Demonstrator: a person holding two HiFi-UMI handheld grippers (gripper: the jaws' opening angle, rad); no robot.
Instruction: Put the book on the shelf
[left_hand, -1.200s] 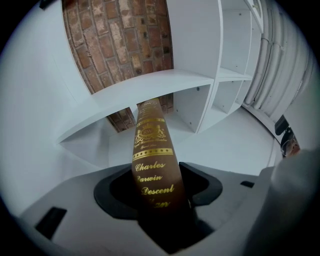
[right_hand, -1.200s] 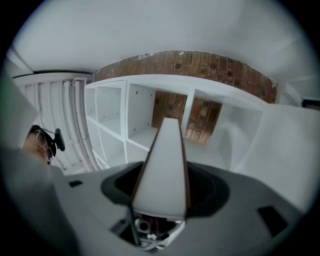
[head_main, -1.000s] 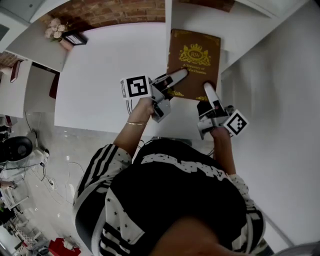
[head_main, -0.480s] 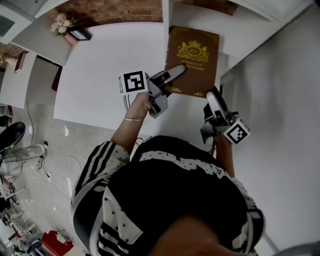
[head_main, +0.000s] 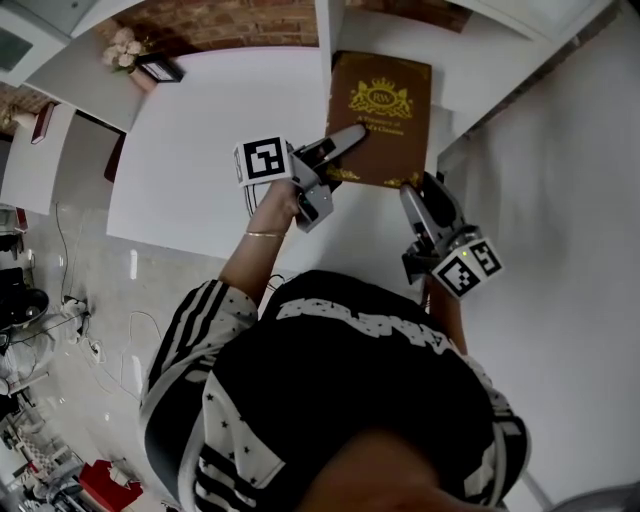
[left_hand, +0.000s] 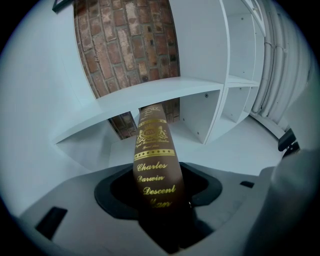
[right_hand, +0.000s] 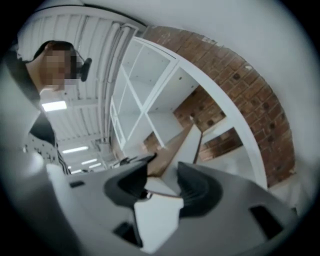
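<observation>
A brown hardcover book with a gold crest on its cover (head_main: 380, 110) is held out over the broad white ledge (head_main: 200, 130) of a white shelf unit, cover up toward the head camera. Its far end sits at the mouth of the compartment just right of a white upright panel (head_main: 324, 25). The left gripper (head_main: 345, 143) is clamped on the book's left edge near the lower corner. In its own view the jaws close tight on either side of the brown spine (left_hand: 156, 172), whose gold script reads "Charles Darwin Descent". The book's far end reaches under a white shelf board (left_hand: 160, 90), in front of the red brick wall (left_hand: 125, 40) behind the unit. The right gripper (head_main: 418, 195) sits at the book's lower right corner, angled in from below. In the right gripper view the white page edge (right_hand: 187, 145) runs away between the two jaws. That picture is smeared, and whether the pads press on the covers or merely flank them cannot be told. The person's black top with white stripes (head_main: 340, 400) fills the lower half of the head view, and a thin bracelet (head_main: 262, 234) circles the left wrist.
</observation>
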